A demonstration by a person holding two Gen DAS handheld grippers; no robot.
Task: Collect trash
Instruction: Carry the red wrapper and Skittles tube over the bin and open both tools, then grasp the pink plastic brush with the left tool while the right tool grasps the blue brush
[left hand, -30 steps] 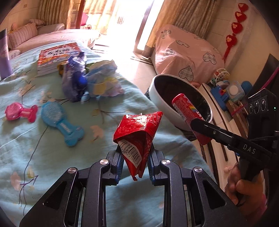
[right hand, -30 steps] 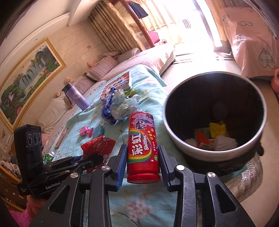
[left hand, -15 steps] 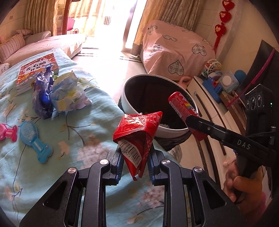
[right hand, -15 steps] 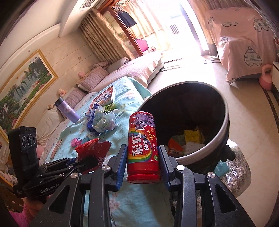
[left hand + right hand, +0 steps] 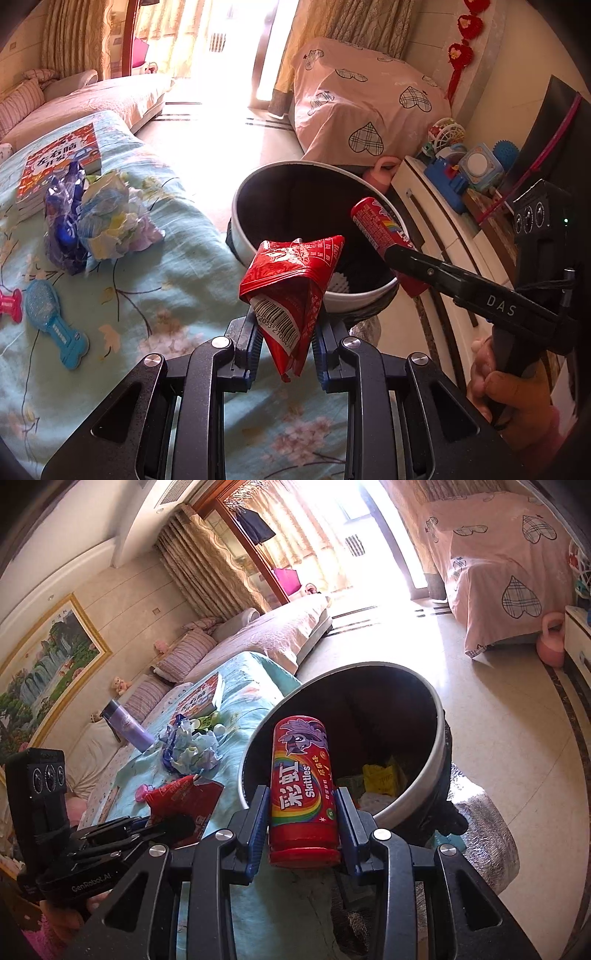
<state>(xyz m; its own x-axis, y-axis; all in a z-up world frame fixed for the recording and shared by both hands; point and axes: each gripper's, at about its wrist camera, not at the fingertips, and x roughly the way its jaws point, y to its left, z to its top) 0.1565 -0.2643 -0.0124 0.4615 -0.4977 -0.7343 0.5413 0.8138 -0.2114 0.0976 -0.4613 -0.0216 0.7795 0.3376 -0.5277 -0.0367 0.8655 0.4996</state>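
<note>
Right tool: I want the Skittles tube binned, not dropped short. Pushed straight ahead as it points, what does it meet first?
Probably the open trash bin: the right tool, gripping the Skittles tube, points into its mouth. Depth is unclear.

Snack wrapper (image 5: 291,280): glossy red, white barcode patch. Skittles tube (image 5: 303,794): red, rainbow band, purple pony. Trash bin (image 5: 354,297): white rim, black inside. Tablecloth (image 5: 155,295): pale blue, floral branches. Comb (image 5: 55,317): glittery blue.

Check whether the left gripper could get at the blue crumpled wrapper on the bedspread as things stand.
Probably not yet: the left gripper is shut on the red snack packet. The path across the bedspread to the blue crumpled wrapper looks unobstructed.
</note>
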